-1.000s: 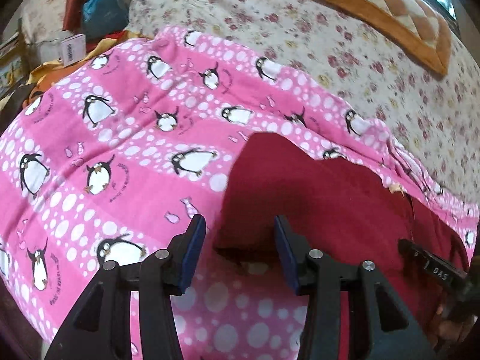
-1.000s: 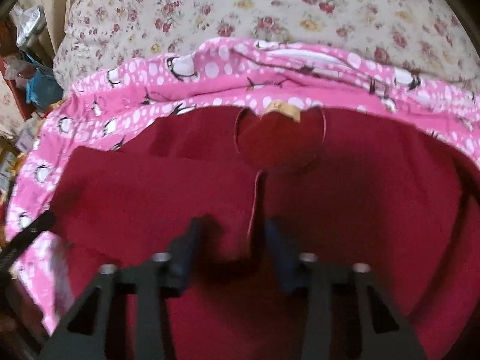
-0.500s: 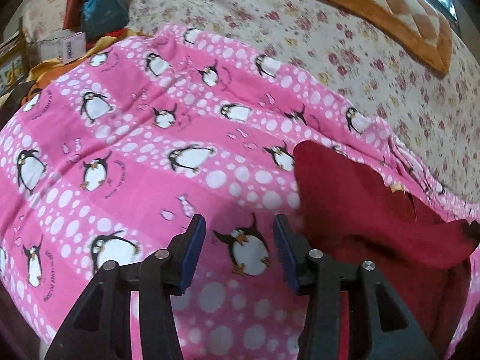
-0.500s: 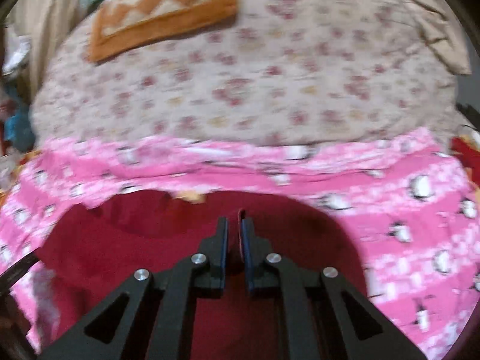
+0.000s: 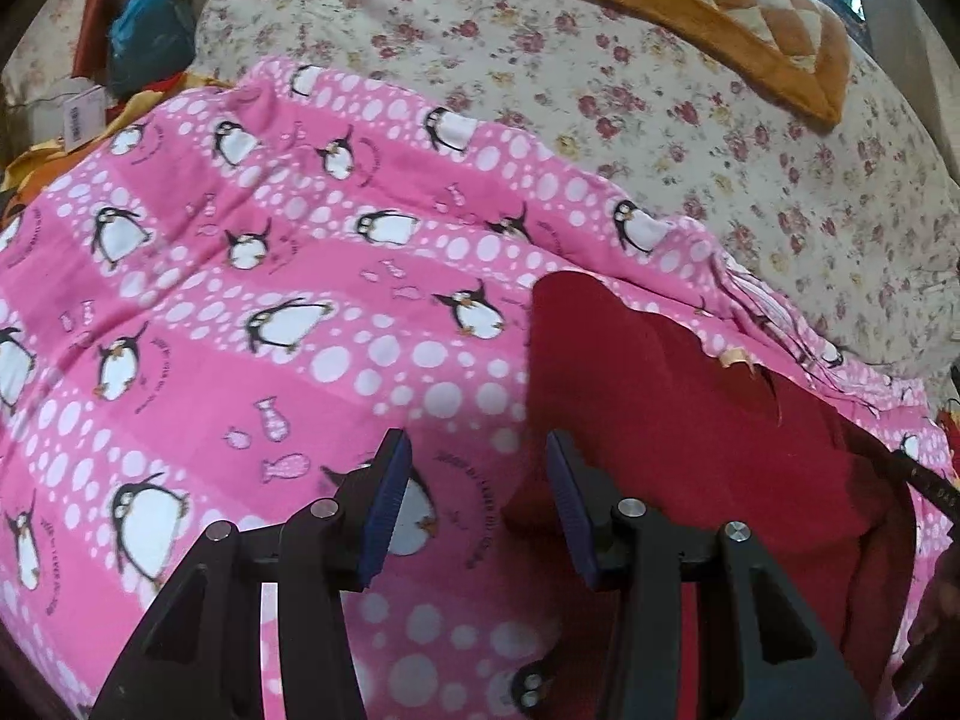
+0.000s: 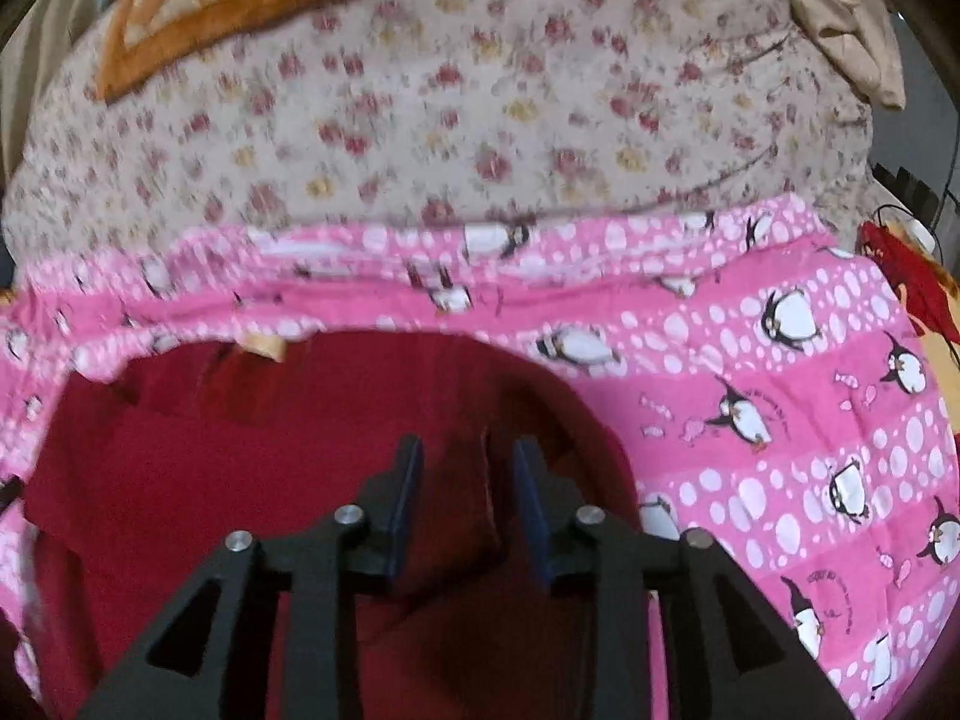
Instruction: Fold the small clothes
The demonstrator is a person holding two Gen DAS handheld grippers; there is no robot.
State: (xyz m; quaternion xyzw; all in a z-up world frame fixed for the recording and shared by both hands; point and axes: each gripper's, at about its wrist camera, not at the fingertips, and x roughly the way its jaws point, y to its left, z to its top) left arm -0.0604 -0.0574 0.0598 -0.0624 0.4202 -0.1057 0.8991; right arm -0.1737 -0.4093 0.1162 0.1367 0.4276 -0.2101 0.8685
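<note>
Red garment (image 5: 690, 420): soft, matte knit, folded into a rounded-edged pad, lying on the near right part of a pink penguin-print blanket (image 5: 240, 300) of smooth, lightly creased cotton spread over a floral bed cover (image 5: 660, 120); an orange checked cushion (image 5: 720, 12) lies far right. Left gripper (image 5: 474, 504): jaws wide apart, empty, hovering just beside the garment's left edge with broad bare blanket to its left. Right gripper (image 6: 465, 498): jaws parted, a raised fold of the garment standing between them, contact unclear.

A floral-sheeted bed (image 5: 630, 78) carries a pink penguin blanket (image 5: 240, 300) and orange cushion (image 5: 720, 18).
</note>
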